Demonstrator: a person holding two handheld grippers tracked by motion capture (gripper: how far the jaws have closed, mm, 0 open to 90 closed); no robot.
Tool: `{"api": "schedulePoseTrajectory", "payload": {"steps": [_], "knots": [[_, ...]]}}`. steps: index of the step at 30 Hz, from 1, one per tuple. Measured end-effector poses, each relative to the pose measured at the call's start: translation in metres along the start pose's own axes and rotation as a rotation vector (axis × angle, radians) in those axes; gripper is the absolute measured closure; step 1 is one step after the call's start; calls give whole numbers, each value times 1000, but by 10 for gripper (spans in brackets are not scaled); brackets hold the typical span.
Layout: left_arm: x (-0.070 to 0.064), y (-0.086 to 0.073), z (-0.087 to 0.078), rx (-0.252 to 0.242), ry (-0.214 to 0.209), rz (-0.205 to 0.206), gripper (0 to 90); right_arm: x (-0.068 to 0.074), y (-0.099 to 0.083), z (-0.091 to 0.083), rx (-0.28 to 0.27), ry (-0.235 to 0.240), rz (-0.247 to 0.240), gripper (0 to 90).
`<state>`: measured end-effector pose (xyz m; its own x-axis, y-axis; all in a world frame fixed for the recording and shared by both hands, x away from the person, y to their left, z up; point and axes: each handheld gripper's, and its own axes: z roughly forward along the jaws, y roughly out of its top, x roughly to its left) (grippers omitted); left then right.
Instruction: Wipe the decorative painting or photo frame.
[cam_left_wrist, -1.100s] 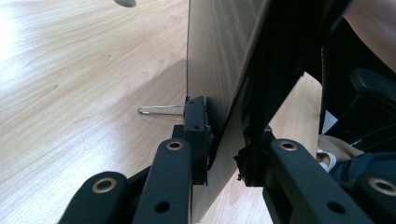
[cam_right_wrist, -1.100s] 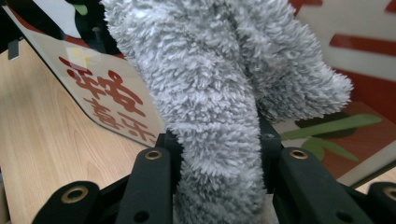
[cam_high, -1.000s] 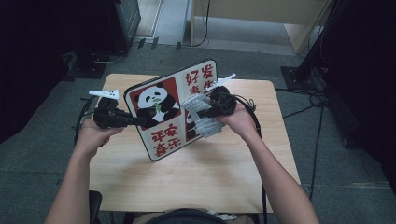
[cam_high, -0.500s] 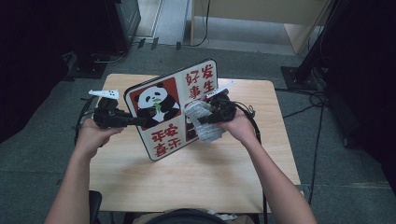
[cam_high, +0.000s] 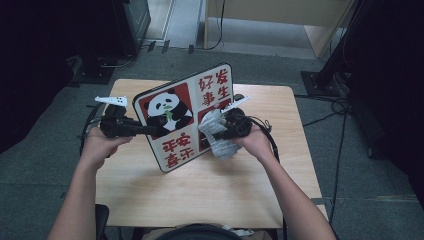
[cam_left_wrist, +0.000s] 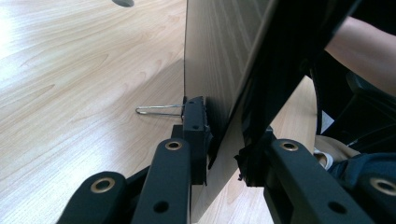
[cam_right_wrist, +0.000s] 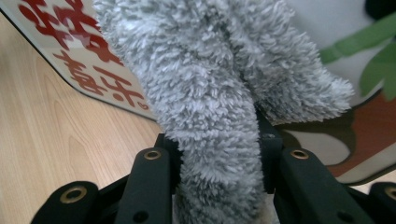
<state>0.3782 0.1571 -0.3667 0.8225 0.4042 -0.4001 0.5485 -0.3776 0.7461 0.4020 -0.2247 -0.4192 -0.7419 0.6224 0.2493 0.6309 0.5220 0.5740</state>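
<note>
Tools number two: left tool (cam_high: 150, 131) clamps one panda board (cam_high: 187, 117), right tool (cam_high: 216, 135) pinches one grey cloth (cam_high: 220, 142).

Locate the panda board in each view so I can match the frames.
High view: the panda board stands tilted at table centre, held between both hands.
Left gripper view: its wood-grain back and dark edge rise top centre, clamped in the left hand-held gripper.
Right gripper view: its printed face runs across the top, behind the grey cloth held by the right hand-held gripper.
Shared landmark: the light wooden table.
</note>
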Motion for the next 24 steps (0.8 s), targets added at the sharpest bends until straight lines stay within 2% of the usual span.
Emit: {"api": "schedulePoseTrajectory", "payload": {"steps": [4, 24], "knots": [[0, 0, 0, -3, -2, 1, 764, -1, -5, 6, 18, 5, 11, 672], [0, -1, 0, -4, -9, -5, 759, -7, -30, 30, 30, 26, 42, 672]]}}
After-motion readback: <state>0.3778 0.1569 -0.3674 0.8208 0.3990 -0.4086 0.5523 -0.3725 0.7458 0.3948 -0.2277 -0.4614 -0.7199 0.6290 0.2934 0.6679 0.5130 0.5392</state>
